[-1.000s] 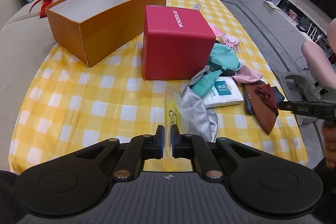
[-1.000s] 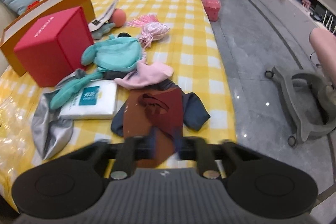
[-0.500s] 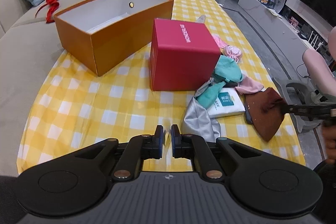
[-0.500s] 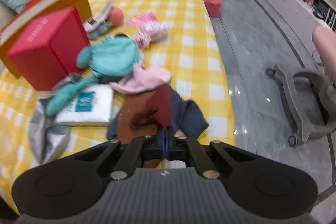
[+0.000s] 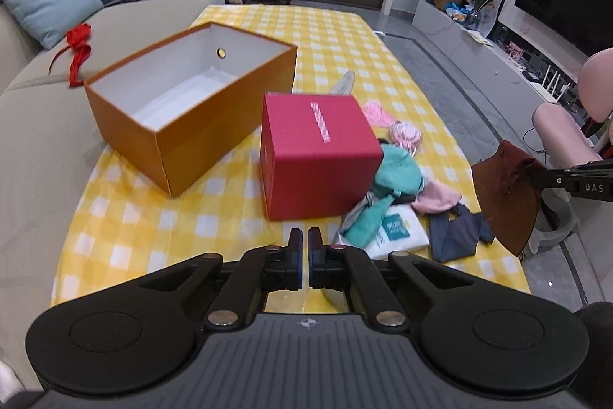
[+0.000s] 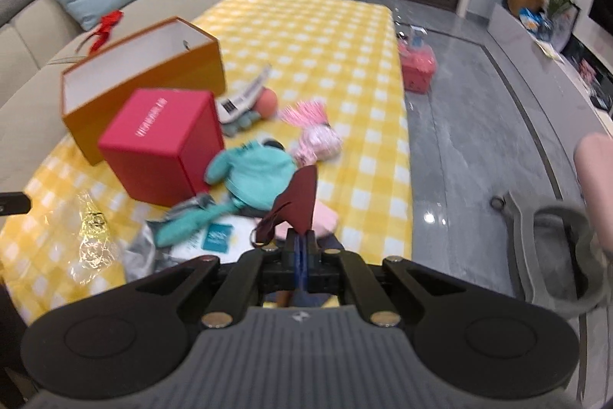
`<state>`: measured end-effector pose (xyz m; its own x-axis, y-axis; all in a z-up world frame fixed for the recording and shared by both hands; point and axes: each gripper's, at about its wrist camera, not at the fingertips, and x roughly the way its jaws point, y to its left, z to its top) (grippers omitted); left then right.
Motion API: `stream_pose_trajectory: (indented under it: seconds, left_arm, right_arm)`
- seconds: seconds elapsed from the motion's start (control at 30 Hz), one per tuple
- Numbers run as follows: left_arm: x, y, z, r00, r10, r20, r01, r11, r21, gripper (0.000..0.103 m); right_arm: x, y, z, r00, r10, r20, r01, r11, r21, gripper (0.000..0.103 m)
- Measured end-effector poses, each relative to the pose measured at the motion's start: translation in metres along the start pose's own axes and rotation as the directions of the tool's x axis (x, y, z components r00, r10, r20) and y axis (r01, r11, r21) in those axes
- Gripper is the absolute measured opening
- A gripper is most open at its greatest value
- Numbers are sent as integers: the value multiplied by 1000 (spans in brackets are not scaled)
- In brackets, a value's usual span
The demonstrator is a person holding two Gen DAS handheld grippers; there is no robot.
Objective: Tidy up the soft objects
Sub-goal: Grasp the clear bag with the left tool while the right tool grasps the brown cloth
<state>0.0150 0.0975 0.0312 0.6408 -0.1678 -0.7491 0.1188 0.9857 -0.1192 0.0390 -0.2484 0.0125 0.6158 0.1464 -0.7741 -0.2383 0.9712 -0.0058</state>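
My right gripper [image 6: 301, 243] is shut on a maroon cloth [image 6: 297, 205] and holds it in the air above the table's near right edge; the cloth also hangs at the right of the left wrist view [image 5: 505, 190]. My left gripper [image 5: 302, 248] has its jaws nearly together with a thin gap and nothing visible between them, above the near edge. A pile of soft things lies right of the red box [image 5: 318, 152]: a teal garment [image 6: 260, 175], a pink cloth [image 5: 436, 196], a navy cloth [image 5: 456, 230], a pink pompom [image 6: 320, 144]. An open orange box [image 5: 187, 102] stands at the left.
The table has a yellow checked cloth [image 5: 329, 41]. A white tissue pack [image 5: 396, 230], a silver bag [image 6: 140, 252] and crinkled clear wrap [image 6: 90, 232] lie near the pile. A sofa [image 5: 46, 125] runs along the left. A pink chair [image 5: 563, 137] stands at the right.
The right gripper closed on the maroon cloth and lifted it off the table. Both grippers rose and drew back from the table.
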Motion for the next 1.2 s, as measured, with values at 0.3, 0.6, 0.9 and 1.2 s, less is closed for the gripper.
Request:
stream_pose_trajectory:
  seconds: [0.3,0.6,0.9,1.2]
  left_arm:
    - [15,16,13,998,-10,-62,14,998,66,9]
    - [107,35,-27,976,125,-176,-124,992,14,80]
    - [151,42,-30,953,165,-256,-228,944,-237,87]
    - [166,30,-35,932,232,-277,-277,951,-137,68]
  right_arm:
    - [-14,16,24,999,29,37,-27,998,-55,0]
    - [-7,23,18,999,46,15,-45,996,-73,0]
    - [8,14,17,999,52,-3,-52,997,-59,0]
    - [19,5,19,998,64,-10,-65,997,-48,0]
